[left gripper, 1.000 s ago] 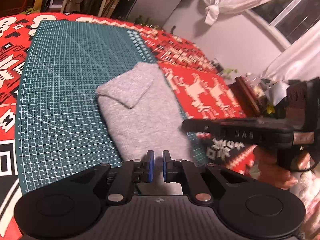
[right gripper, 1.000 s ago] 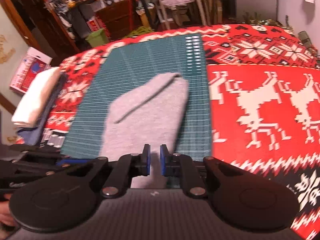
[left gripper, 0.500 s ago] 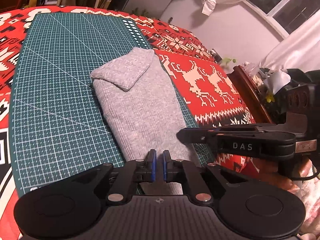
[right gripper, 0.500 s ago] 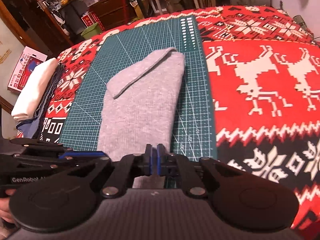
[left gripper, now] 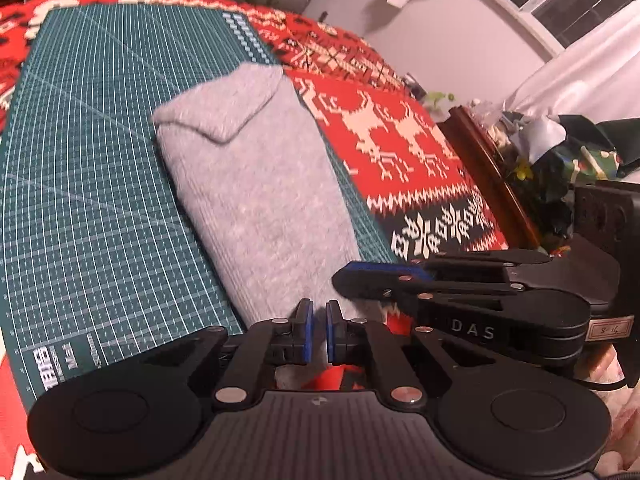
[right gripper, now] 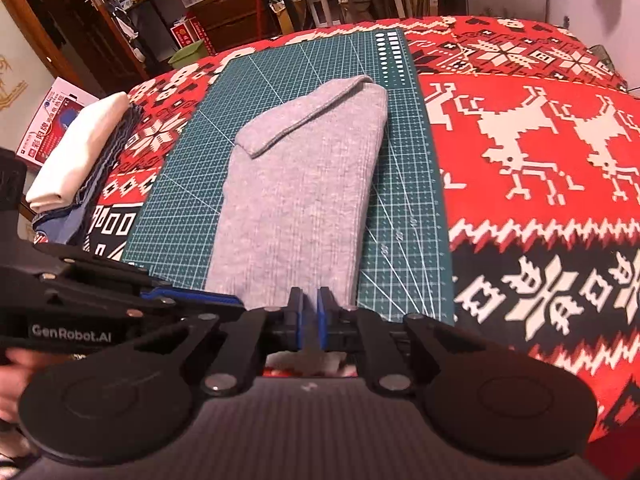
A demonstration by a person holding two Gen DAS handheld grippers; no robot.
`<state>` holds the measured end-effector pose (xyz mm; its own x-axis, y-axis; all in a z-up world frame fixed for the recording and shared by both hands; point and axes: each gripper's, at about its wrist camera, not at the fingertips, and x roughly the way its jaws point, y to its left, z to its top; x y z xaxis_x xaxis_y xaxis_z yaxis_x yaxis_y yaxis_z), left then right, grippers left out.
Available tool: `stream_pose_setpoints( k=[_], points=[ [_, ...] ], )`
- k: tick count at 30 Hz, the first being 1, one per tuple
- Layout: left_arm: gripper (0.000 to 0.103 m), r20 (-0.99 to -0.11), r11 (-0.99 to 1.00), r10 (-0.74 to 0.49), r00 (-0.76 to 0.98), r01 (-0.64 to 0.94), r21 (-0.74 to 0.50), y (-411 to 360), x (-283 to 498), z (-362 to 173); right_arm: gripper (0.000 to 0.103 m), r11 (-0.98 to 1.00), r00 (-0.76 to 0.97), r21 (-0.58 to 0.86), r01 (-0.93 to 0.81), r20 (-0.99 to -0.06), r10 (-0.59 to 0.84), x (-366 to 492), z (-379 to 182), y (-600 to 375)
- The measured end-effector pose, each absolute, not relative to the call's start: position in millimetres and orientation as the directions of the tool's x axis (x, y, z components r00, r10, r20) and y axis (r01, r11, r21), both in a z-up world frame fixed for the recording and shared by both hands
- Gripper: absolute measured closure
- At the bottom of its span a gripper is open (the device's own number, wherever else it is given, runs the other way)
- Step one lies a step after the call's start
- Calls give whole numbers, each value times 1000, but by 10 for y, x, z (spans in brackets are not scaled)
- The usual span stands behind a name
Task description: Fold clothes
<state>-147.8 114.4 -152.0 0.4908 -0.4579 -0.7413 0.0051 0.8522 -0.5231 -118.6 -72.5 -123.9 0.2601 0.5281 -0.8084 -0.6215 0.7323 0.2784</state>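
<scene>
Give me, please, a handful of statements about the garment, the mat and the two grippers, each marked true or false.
1. The grey knit garment lies on the green cutting mat. True.
2. The garment is spread out flat and unfolded. False: it is folded into a long narrow strip, with a flap turned over at its far end.
3. The right gripper has grey fabric between its jaws. True.
4. The left gripper is at the garment's far end. False: it is at the near end, beside the right gripper.
5. A folded white cloth tops a pile left of the mat in the right wrist view. True.
6. The blanket under the mat is plain blue. False: it is red with white reindeer.
</scene>
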Motion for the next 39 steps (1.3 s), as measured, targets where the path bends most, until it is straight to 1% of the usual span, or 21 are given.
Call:
stream_pose_setpoints(
  k=[3, 4, 5, 10, 18, 23, 28, 31, 35, 39],
  points=[
    [96, -762, 867, -445, 471, 12, -499, 1076, -1496, -1475, 95, 739, 269, 281, -612, -805, 529, -1219, -1209, -811],
    [96, -768, 873, -438, 467, 16, -488, 1048, -1508, -1450, 92, 739, 272, 284, -611, -801, 533, -1229, -1187, -835],
    [96, -769, 874, -435, 469, 13, -486, 1044, -1510, -1445, 91, 738, 278, 287, -611, -795, 539, -1240, -1161, -855],
    [95, -766, 874, -423, 484, -7, -487, 1054, -1503, -1449, 91, 717, 278, 303, -628, -774, 570, -1254, -1074, -831],
    [97, -762, 872, -403, 506, -40, -488, 1071, -1493, -1455, 91, 727, 265, 281, -626, -801, 537, -1277, -1235, -749],
    [97, -756, 880, -394, 523, -22, -474, 1032, -1568, -1385, 90, 735, 268, 267, -623, -810, 522, -1325, -1210, -793],
    [97, -749, 888, -385, 540, -3, -459, 991, -1646, -1312, 89, 742, 286, 279, -610, -796, 534, -1319, -1116, -878],
    [97, -751, 886, -386, 536, -11, -463, 999, -1648, -1357, 89, 741, 268, 299, -602, -798, 540, -1269, -1134, -825],
    [97, -755, 883, -388, 529, -22, -470, 1012, -1645, -1427, 89, 737, 270, 269, -620, -809, 522, -1298, -1225, -755],
    [97, -759, 879, -391, 521, -34, -476, 1025, -1642, -1497, 89, 738, 266, 282, -613, -806, 529, -1324, -1240, -843]
  ],
)
